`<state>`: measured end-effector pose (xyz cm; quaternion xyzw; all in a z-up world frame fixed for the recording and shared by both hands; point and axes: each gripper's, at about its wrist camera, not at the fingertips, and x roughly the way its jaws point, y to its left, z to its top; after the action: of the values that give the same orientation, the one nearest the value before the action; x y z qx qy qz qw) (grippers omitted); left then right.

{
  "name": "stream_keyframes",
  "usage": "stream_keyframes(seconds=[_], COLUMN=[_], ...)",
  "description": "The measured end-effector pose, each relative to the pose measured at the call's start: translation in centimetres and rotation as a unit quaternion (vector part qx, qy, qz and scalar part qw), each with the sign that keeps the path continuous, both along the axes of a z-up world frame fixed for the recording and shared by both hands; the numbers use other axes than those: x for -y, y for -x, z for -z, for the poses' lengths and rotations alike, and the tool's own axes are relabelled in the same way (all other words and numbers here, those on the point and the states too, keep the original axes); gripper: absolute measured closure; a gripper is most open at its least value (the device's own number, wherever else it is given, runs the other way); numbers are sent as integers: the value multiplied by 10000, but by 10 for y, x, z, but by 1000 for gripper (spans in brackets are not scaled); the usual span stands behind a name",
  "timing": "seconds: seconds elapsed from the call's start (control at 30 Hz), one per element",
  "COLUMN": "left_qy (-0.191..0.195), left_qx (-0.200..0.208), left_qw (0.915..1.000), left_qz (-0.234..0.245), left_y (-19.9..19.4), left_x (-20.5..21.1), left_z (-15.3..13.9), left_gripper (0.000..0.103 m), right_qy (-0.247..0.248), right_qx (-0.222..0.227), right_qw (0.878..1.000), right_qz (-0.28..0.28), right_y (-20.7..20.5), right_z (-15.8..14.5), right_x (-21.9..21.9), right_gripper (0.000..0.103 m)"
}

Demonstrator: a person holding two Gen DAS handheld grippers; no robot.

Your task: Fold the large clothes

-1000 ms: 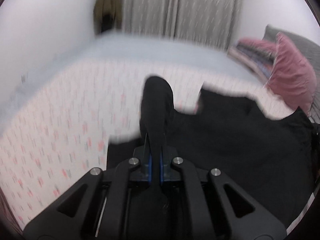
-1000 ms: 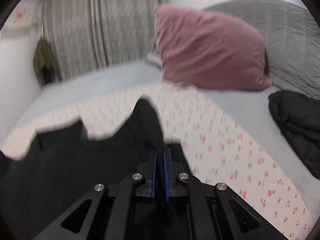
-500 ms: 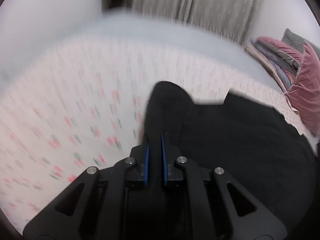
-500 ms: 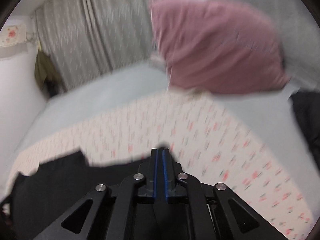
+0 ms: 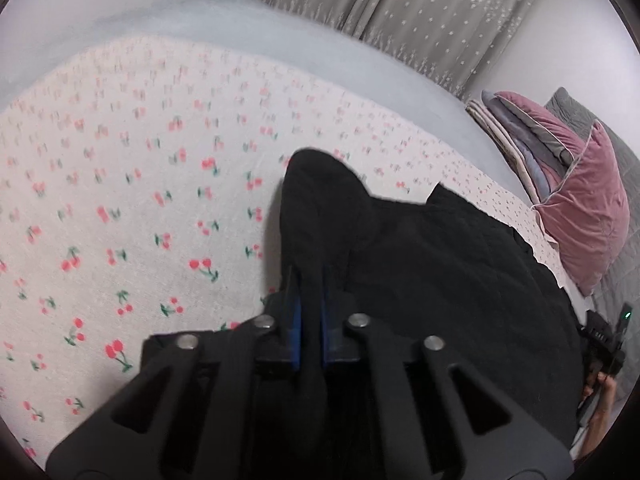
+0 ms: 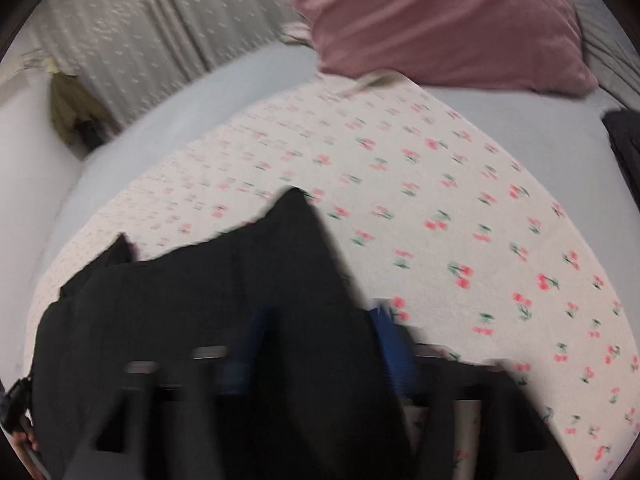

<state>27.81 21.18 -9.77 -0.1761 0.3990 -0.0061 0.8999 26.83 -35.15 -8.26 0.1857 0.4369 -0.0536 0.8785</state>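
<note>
A large black garment (image 5: pixel 432 272) lies on the cherry-print sheet (image 5: pixel 132 200) of a bed. My left gripper (image 5: pixel 310 280) is shut on a bunched corner of the garment, which rises in a peak between the blue pads. In the right wrist view the same black garment (image 6: pixel 192 300) spreads to the left. My right gripper (image 6: pixel 320 328) is blurred; its blue pads stand wide apart with a fold of the garment lying between them. The other gripper shows at the right edge of the left wrist view (image 5: pixel 604 344).
A pink pillow (image 5: pixel 580 216) and folded blankets (image 5: pixel 516 132) lie at the bed's head beside a grey quilt. The pink pillow (image 6: pixel 440 20) is close ahead in the right wrist view. Another dark garment (image 6: pixel 624 140) lies at the right edge. Grey curtains (image 5: pixel 420 12) hang behind.
Both grippers have come down toward the sheet with the garment. The right gripper's pads, close together before, now stand wide apart. The left gripper stays shut on its corner.
</note>
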Motion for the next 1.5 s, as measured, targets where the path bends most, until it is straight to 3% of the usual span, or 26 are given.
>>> stream_keyframes(seconds=[0.07,0.2,0.27,0.33,0.37,0.4,0.43,0.47,0.5,0.53,0.6,0.7,0.8,0.97,1.07,1.17,1.27,1.4,1.5], left_qy=[-278,-353,-593,-893,-998,-895,-568,-369,-222,-226,-360,-664,-852,-932,-1082,-1277,-1447,-1438,-1290], left_qx=[372,1185,1333,1009,528,188,-422,-598,-574,-444,-302,-24,189,303,34,-371,-416,-568,-700], left_qw=[9989,9919,9881,9890,9910,9930,9945,9945,9948,9948,9946,9942,9945,9950,9929,9888,9861,9876,9892], left_qz=[-66,-294,-493,-602,-719,-754,-770,-780,-816,-892,-926,-848,-575,174,490,676,705,269,-24], left_y=[4,17,18,7,-5,-13,-26,-30,-29,-25,-17,-5,11,33,44,58,78,99,116], left_x=[5,0,0,-1,-4,-8,-19,-24,-30,-32,-30,-13,12,60,84,90,76,42,23], left_z=[-17,-53,-54,-36,-14,0,23,29,28,21,8,-16,-36,-44,-29,-6,7,5,3], left_gripper=[98,97,97,94,90,90,90,87,86,82,61,43,28,23,23,23,22,21,21], right_qy=[245,450,442,639,659,626,462,312,96,27,159,366,431,698,816,997,1323,774,1198], right_qx=[432,1672,1936,1737,1548,1198,590,202,30,227,483,628,759,930,732,384,-128,1,-107], right_qw=[9988,9848,9799,9825,9854,9905,9970,9991,9997,9992,9974,9959,9960,9900,9841,9789,9796,9928,9909], right_qz=[-40,139,183,232,246,241,216,202,215,317,502,548,189,-794,-1396,-1742,-1509,-917,-609], right_y=[5,25,26,10,0,-12,-27,-35,-37,-29,-14,3,16,41,53,61,72,100,117], right_z=[-14,-61,-70,-60,-46,-27,0,15,24,15,-3,-29,-55,-78,-68,-48,-12,1,-3], right_x=[-8,-15,-15,-21,-22,-23,-22,-20,-14,-9,-2,-5,-31,-109,-153,-168,-145,-83,-60], right_gripper=[98,98,98,97,96,95,93,87,87,84,65,46,41,28,28,27,27,26,26])
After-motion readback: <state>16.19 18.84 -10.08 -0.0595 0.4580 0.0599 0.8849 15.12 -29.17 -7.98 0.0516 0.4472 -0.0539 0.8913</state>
